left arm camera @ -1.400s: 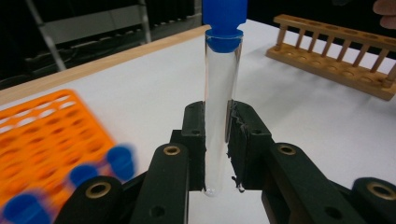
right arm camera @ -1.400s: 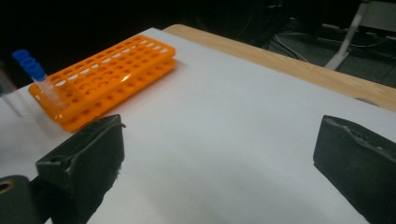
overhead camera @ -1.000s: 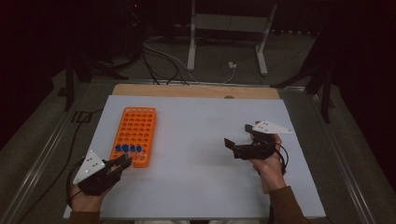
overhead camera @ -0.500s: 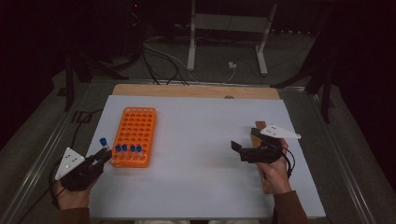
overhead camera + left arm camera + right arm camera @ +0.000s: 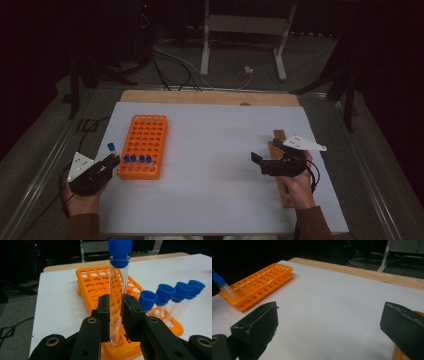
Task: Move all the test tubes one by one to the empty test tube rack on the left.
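1. clear glass test tube with a blue cap [image 5: 119,277]: it stands upright between the left gripper [image 5: 117,315] jaws, which are clamped on its lower body, cap well above them.
2. its round bottom sits just past the jaws, seemingly over a corner hole of the orange plastic tube rack [image 5: 144,145], likely for seating.
3. four capped tubes [image 5: 172,293] stand beside the jaws.
4. the right gripper [image 5: 267,164] idles, jaws wide apart, holding nothing.

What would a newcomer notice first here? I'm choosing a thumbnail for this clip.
The bright orange rack at the left of the white table, with four blue-capped tubes in its near row. Beside it, the left tongs grip another clear tube with a blue cap, while the right tongs stand open over bare table.
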### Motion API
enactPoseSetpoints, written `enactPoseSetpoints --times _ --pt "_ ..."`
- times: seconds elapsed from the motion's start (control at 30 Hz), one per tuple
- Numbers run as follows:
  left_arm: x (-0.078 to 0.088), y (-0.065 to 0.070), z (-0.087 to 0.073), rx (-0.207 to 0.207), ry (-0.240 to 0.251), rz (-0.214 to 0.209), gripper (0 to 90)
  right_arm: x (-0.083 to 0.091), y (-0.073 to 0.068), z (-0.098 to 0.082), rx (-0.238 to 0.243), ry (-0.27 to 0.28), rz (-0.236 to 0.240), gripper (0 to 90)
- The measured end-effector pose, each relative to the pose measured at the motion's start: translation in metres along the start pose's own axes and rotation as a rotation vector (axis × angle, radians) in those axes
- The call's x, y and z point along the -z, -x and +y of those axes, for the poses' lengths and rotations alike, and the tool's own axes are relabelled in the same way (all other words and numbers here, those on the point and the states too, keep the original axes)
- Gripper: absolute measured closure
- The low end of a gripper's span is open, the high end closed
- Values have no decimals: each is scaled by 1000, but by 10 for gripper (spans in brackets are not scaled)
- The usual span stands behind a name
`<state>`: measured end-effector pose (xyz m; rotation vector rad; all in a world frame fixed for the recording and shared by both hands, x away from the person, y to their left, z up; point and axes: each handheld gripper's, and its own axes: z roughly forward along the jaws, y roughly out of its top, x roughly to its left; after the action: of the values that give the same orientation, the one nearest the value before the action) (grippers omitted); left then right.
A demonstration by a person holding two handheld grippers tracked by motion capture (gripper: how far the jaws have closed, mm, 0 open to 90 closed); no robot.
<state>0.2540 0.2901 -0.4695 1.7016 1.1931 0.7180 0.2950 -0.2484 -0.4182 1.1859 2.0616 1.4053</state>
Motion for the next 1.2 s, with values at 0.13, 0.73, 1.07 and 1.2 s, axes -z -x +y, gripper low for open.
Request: enactPoseSetpoints --times 0.13,0.73,1.07,1.2 --pt "-4 1 -1 -4 -9 -6 777 2 1 -1 -2 1 -3 18" --pt "-10 3 -14 -37 -108 -12 777 6 4 -4 -7 7 0 18" --pt "-9 7 -15 -67 -151 -5 778 6 4 -6 -6 4 1 18" --pt "-10 9 -17 -78 -169 -1 778 5 4 -7 -5 1 0 18"
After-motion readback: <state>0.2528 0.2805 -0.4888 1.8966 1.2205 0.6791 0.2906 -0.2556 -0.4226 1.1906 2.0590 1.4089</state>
